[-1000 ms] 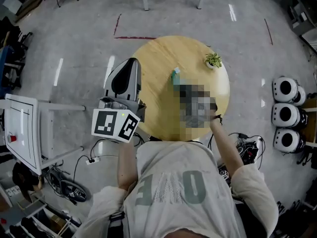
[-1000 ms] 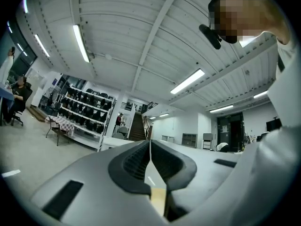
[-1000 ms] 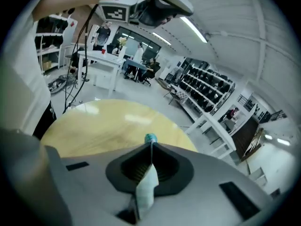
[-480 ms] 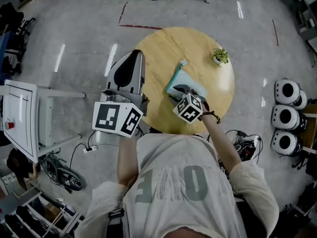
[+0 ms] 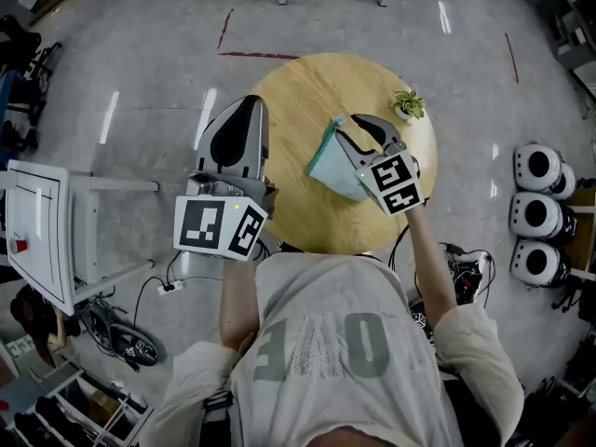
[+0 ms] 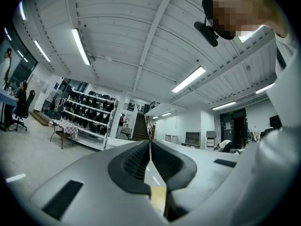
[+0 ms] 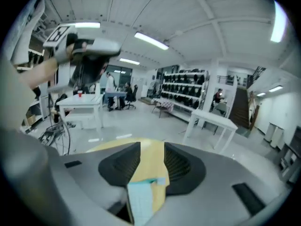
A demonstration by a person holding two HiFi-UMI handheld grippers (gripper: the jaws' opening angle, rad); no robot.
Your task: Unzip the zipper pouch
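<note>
The pouch (image 5: 331,161) lies on the round table (image 5: 289,91), left of a small plant (image 5: 404,108). The right gripper (image 5: 351,127) hovers just over it. Its jaws have just opened and stand spread, with the pouch low in the gap and neither pad pressing it. The left gripper (image 5: 244,110), at the table's left edge, has its jaws pressed together on nothing.

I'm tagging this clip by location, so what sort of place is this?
Probably a big open lab or workshop hall: a concrete floor, stocked storage racks, white worktables and ceiling strip lights.
</note>
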